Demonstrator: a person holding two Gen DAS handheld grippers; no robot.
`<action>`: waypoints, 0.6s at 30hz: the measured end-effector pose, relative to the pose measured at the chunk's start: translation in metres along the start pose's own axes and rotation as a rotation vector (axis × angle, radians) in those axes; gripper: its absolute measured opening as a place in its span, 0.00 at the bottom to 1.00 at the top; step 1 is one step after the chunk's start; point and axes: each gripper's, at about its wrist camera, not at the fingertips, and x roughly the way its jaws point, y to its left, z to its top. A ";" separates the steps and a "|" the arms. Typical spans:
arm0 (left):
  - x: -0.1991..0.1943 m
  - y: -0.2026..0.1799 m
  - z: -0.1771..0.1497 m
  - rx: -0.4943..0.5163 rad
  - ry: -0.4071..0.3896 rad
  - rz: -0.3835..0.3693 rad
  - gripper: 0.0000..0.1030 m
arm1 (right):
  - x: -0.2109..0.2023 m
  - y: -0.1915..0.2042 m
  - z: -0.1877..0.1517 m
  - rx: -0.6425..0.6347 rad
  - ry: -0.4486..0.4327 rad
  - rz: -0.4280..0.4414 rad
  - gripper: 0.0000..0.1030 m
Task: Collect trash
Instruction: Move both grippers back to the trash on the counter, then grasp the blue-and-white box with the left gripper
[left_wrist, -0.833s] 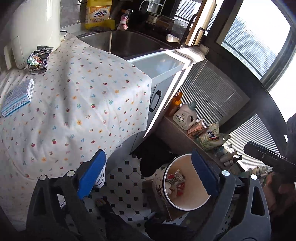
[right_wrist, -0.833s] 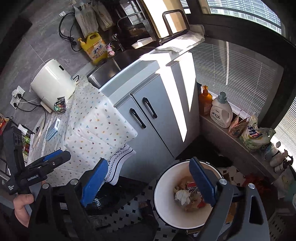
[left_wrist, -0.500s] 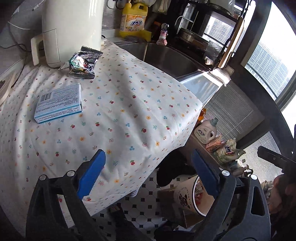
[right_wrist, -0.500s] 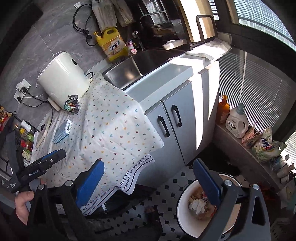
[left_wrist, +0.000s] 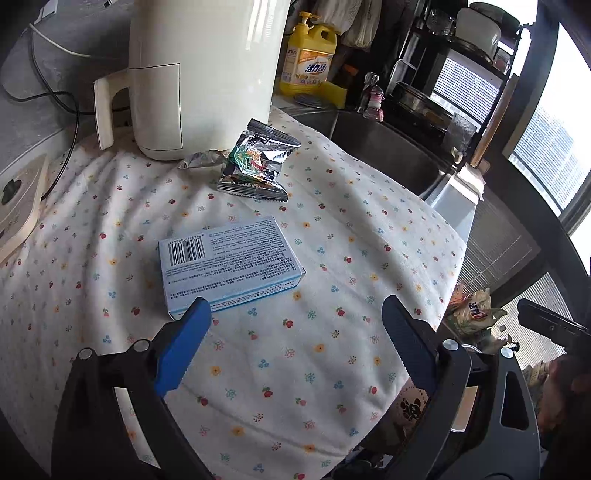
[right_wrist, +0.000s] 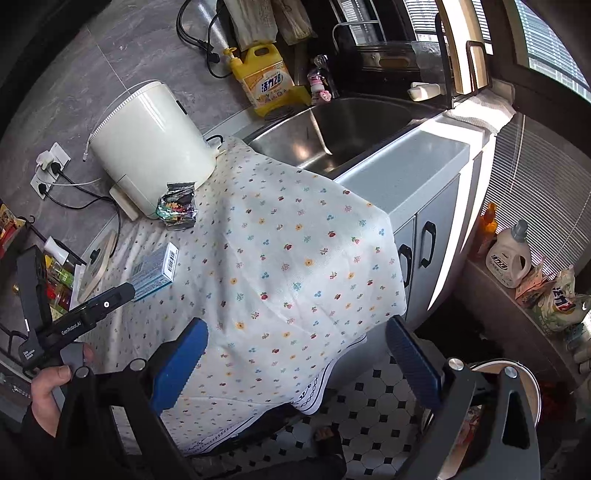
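Observation:
A light blue box (left_wrist: 229, 266) lies barcode-up on the flowered tablecloth (left_wrist: 332, 240), just beyond my left gripper (left_wrist: 295, 343), which is open and empty above the cloth. Farther back a crumpled foil snack wrapper (left_wrist: 258, 166) rests against a white appliance (left_wrist: 199, 74). My right gripper (right_wrist: 297, 363) is open and empty, hovering off the table's near edge. From there the box (right_wrist: 155, 266) and wrapper (right_wrist: 177, 205) sit far left. The white trash bin (right_wrist: 524, 373) stands on the floor, mostly hidden behind the right finger.
A steel sink (right_wrist: 332, 133) adjoins the table, with a yellow detergent jug (right_wrist: 264, 79) behind it. Grey cabinet doors (right_wrist: 424, 243) are below. Bottles and bags (right_wrist: 509, 258) line a low ledge by the window. A hand (right_wrist: 48, 384) holds the left gripper's handle.
Both views have swung up from the bin on the floor to the table. My left gripper has moved in close over the blue box. Both stay open.

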 end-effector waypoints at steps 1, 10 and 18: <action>0.001 0.005 0.003 0.008 0.000 -0.004 0.90 | 0.004 0.005 0.000 0.005 -0.003 -0.001 0.92; 0.024 0.036 0.033 0.044 0.017 -0.045 0.90 | 0.017 0.035 -0.006 0.043 -0.015 -0.039 0.92; 0.052 0.046 0.048 0.045 0.041 -0.060 0.90 | 0.014 0.031 -0.011 0.073 -0.012 -0.092 0.92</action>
